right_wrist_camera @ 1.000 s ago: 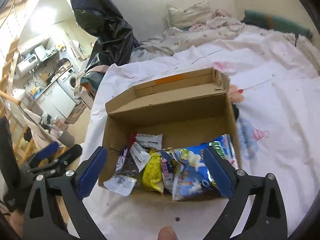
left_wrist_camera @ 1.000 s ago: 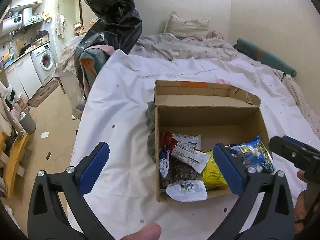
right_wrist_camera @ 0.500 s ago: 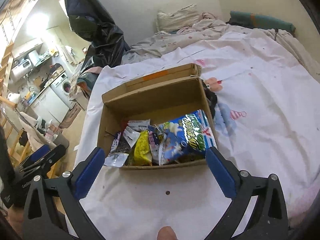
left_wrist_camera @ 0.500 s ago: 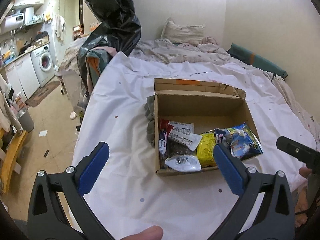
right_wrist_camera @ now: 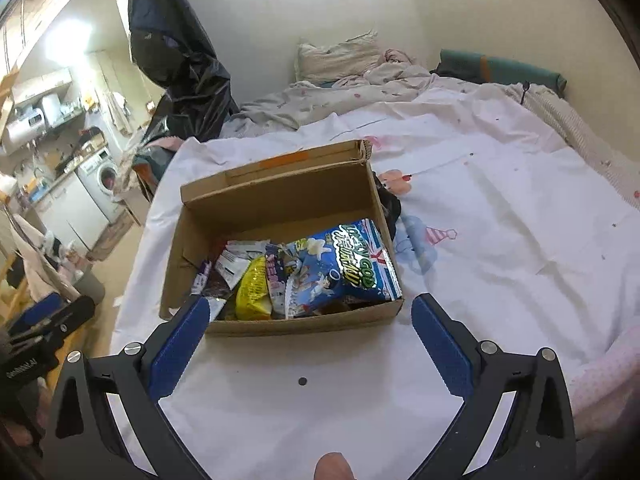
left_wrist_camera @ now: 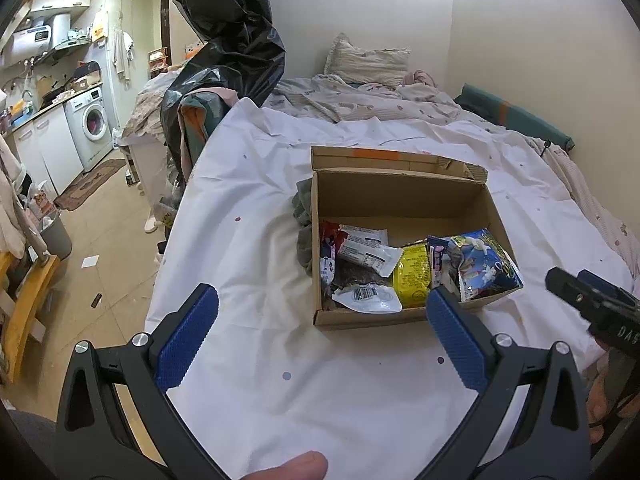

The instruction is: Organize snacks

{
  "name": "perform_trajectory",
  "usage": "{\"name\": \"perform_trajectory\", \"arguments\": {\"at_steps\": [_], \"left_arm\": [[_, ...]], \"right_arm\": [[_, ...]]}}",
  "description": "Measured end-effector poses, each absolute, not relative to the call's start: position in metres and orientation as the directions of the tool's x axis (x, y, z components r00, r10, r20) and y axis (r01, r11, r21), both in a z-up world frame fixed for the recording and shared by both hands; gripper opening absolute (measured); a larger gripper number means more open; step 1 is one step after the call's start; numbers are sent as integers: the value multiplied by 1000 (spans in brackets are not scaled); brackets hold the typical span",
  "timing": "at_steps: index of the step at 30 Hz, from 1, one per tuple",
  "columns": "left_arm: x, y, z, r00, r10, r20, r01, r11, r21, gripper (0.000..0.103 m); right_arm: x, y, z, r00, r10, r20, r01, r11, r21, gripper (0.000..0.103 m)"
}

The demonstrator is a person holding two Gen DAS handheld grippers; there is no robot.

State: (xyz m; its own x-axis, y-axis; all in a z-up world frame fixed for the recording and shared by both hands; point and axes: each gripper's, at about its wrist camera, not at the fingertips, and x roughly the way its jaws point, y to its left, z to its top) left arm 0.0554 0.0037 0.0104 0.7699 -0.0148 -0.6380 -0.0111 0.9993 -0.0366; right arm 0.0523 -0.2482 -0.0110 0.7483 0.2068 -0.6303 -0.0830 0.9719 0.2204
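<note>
Box: the cardboard box sits open on the bed, snack packets piled inside.
Left gripper: fingers apart, empty, short of the box.
Right gripper: fingers apart, empty, at the box's near wall.
Advice: probably finished; otherwise take the top blue bag by its edge.

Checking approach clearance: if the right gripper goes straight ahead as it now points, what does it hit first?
Probably the near wall of the cardboard box, or the blue snack bag lying just behind it. The right gripper is open and empty; depth is hard to judge.
</note>
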Motion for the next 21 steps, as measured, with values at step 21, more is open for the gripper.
{"name": "perform_trajectory", "arguments": {"at_steps": [21], "left_arm": [[62,2,2,741,-25,-671,-27,997,-66,103]], "right_arm": [[55,-228,-13,761,205,-615,-130,978,166,103]]}}
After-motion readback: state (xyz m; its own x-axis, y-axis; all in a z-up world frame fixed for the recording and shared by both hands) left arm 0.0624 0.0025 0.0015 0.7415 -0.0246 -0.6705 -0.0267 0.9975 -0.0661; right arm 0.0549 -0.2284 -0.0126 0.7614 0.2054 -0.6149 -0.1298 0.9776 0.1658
